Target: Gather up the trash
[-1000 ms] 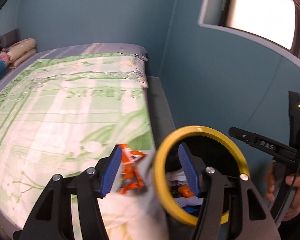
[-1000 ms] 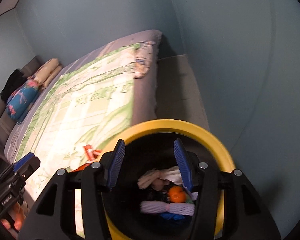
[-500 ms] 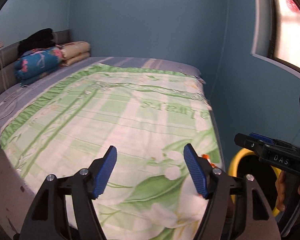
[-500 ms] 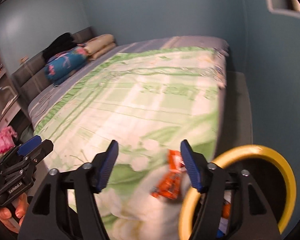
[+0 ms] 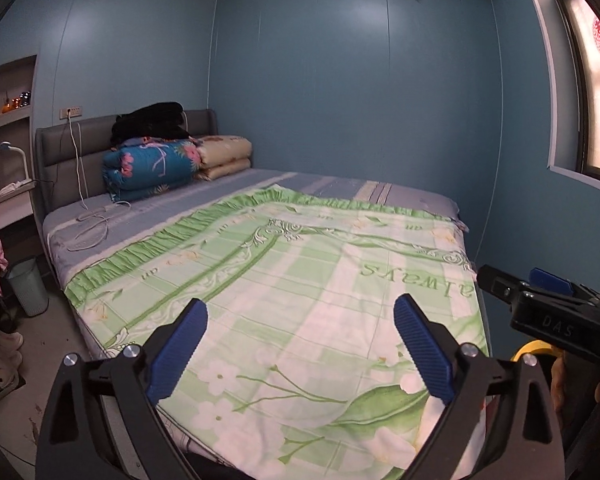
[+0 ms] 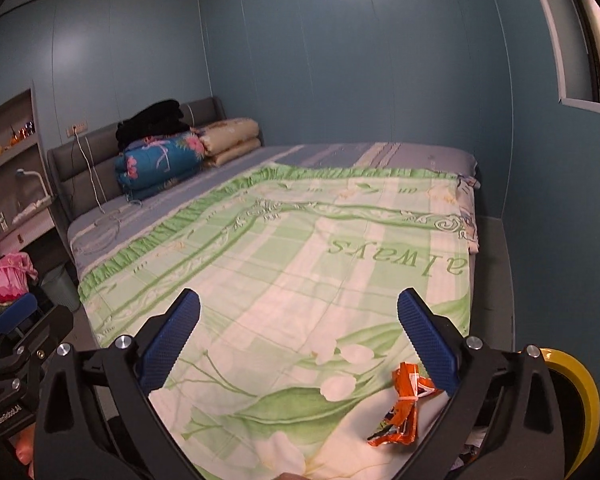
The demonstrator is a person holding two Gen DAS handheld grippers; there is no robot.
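Orange wrapper [image 6: 404, 408] lies crumpled on the green floral quilt [image 6: 300, 264], at the near corner of the bed, just below and inside the right-hand finger of the right gripper [image 6: 299, 340]. Not held by anything. Right gripper jaws have just been opening and stand spread wide, nothing between the pads; wrapper sits lower, closer to the gripper body than the fingertips. Left gripper [image 5: 300, 344] likewise released, jaws just been opening, only bare quilt ahead of it; the wrapper does not show in its view. Yellow-rimmed trash bin [image 6: 572, 392] stands off the right gripper's right side, beside the bed edge, close to the wrapper but apart from it.

Risks, as judged from here:
- Both grippers point out over the bed while the wrapper is down near the right one's base, so a straight close would catch air. Needs a dip first.
- Wrapper is thin and flat on soft quilt; a pinch from above may grab quilt fabric along with it, or instead of it, and drag the cover.
- A finger sweeping in sideways could nudge the light wrapper off the bed edge onto the floor, short of the bin.
- Grippers are near each other; the right one shows at the edge of the left view, so they could clash if both go for the same corner.
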